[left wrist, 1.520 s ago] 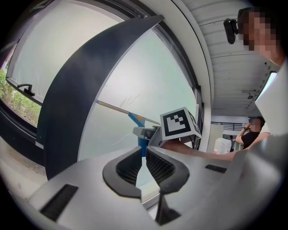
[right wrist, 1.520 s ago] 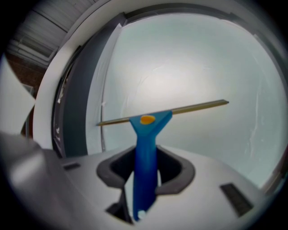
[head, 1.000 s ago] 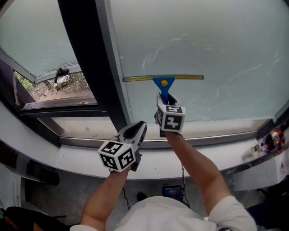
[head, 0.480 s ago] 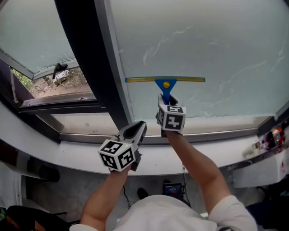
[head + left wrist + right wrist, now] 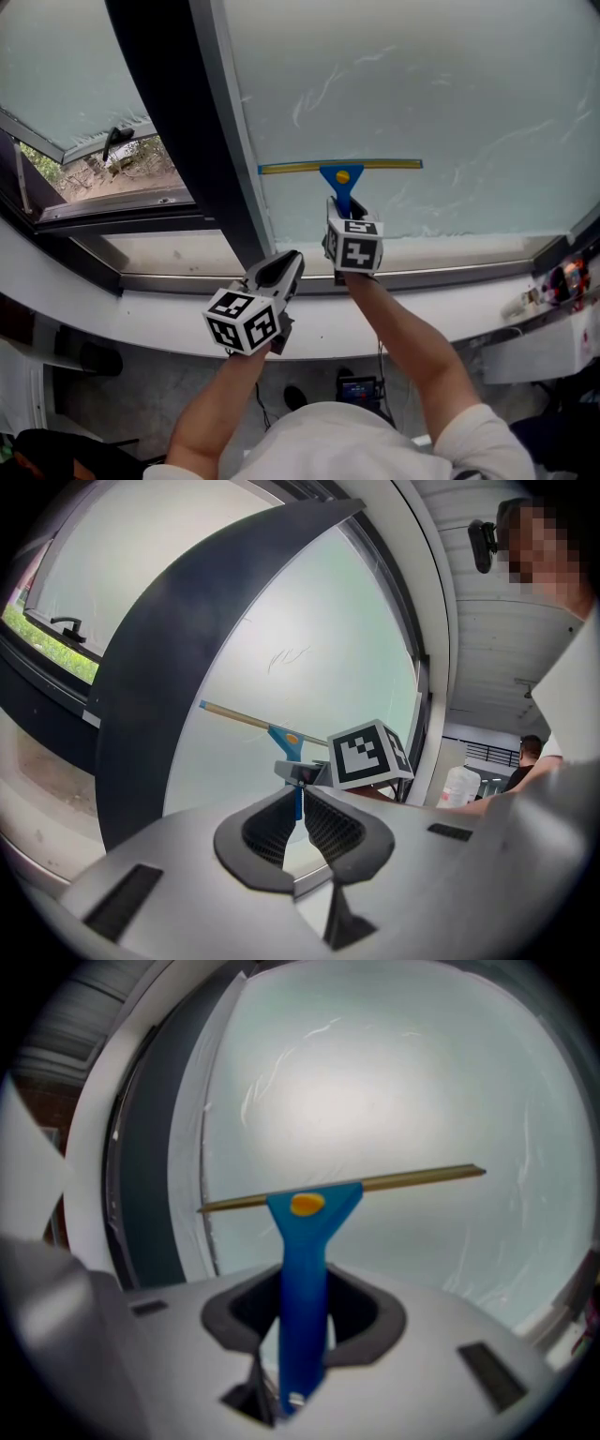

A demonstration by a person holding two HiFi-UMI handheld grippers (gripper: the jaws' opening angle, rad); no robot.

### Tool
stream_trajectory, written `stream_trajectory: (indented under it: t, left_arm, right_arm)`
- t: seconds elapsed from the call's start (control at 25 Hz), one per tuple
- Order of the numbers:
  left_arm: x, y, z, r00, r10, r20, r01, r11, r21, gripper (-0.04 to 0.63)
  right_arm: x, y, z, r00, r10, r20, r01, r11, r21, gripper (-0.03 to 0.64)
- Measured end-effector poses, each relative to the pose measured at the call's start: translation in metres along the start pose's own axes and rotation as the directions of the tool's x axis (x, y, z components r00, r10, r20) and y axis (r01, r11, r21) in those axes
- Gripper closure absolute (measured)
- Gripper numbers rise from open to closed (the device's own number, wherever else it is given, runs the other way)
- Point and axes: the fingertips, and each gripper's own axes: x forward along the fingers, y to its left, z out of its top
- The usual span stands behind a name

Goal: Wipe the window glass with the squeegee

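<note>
Squeegee (image 5: 339, 169) sits lower on the window glass (image 5: 450, 84) than before, just ahead of the right gripper (image 5: 346, 208). Left gripper (image 5: 301, 813) is closed, empty, behind the right one. Right gripper view: jaws clamp the blue handle (image 5: 302, 1279), probably light and rigid, the best hold; blade edge likely flexible.

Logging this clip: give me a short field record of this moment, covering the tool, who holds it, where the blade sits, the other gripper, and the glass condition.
tool: blue squeegee with a yellowish blade
held by: right gripper, shut on the handle
blade: level, appears to lie on the window glass, low on the pane, left end near the dark frame post
left gripper: shut, empty, off the glass, in front of the sill
glass: faint streaks above the blade
</note>
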Motion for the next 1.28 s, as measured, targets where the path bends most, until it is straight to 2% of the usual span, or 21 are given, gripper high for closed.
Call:
stream_trajectory:
  t: [0.64, 1.28]
  left_arm:
    - [-0.003, 0.007, -0.023, 0.999, 0.000, -0.040, -0.001, 1.000, -0.026, 0.541]
    - [-0.001, 0.018, -0.061, 0.995, -0.008, -0.095, 0.000, 0.997, -0.077, 0.541]
  right_arm:
    - [0.005, 0.003, -0.025, 0.999, 0.001, -0.034, -0.001, 1.000, 0.013, 0.474]
    - [0.016, 0.001, -0.072, 0.996, -0.003, -0.093, 0.006, 0.999, 0.031, 0.474]
